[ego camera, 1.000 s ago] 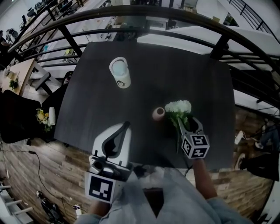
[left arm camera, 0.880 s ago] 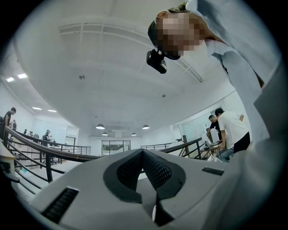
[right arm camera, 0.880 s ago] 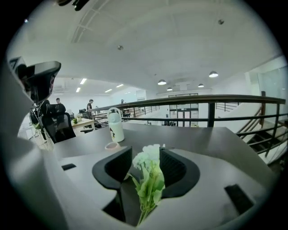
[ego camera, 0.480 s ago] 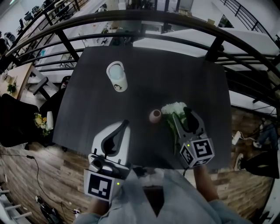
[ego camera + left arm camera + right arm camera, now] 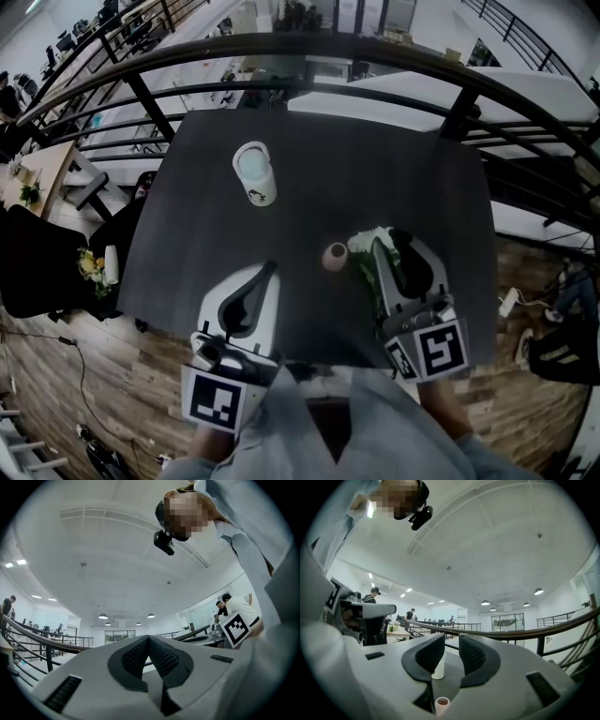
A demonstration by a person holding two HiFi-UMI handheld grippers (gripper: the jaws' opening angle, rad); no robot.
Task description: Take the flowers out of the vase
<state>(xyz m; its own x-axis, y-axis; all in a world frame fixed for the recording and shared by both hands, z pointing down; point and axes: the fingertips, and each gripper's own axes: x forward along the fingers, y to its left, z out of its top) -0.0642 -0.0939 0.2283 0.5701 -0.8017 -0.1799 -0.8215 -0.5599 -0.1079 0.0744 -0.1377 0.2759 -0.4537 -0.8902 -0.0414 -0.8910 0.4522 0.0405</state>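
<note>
Mostly dark table (image 5: 187, 234) fills head view. My left gripper (image 5: 270, 270): jaws pressed together, empty. My right gripper (image 5: 391, 244): jaws parted, gripping nothing, partly covering flowers. White cup (image 5: 255, 173) well behind. White flowers (image 5: 364, 246) out of vase, just right of small pink vase (image 5: 335, 256).

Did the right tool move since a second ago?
Yes. The right tool drew back toward the person; its cube now sits farther from the little vase.

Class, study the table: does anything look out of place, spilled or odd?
The white flowers appear to lie on the table beside the small pink vase, not in it, partly under the open right hand-held gripper. The white cup stands upright; nothing looks spilled.
</note>
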